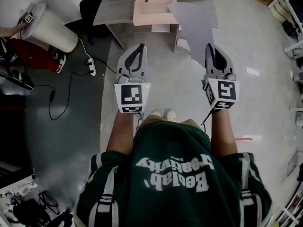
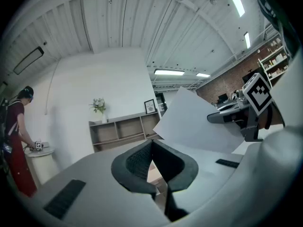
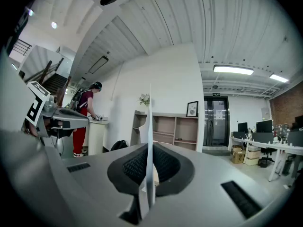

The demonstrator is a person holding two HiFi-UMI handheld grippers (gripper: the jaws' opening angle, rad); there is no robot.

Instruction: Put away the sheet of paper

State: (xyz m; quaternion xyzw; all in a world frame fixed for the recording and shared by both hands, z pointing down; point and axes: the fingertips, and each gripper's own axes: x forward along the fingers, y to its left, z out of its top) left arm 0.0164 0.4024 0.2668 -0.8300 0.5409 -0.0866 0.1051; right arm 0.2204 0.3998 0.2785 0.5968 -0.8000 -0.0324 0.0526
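**Paper clamped in right gripper**

Your right gripper (image 3: pixel 149 148) pinches the sheet of paper (image 1: pixel 195 30) edge-on; the sheet sticks forward out of the jaws, in the air, toward the shelf unit (image 1: pixel 151 8); your left gripper (image 2: pixel 151 143) jaws look pressed together, nothing between them.

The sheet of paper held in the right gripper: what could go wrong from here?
The right gripper pinches the sheet of paper only at one edge, so it might slip out or crease. The left gripper is shut and apart from it, giving no support; the loose part could flop and catch on the shelf unit ahead. A power strip with cables lies on the floor at the left, a possible trip hazard.
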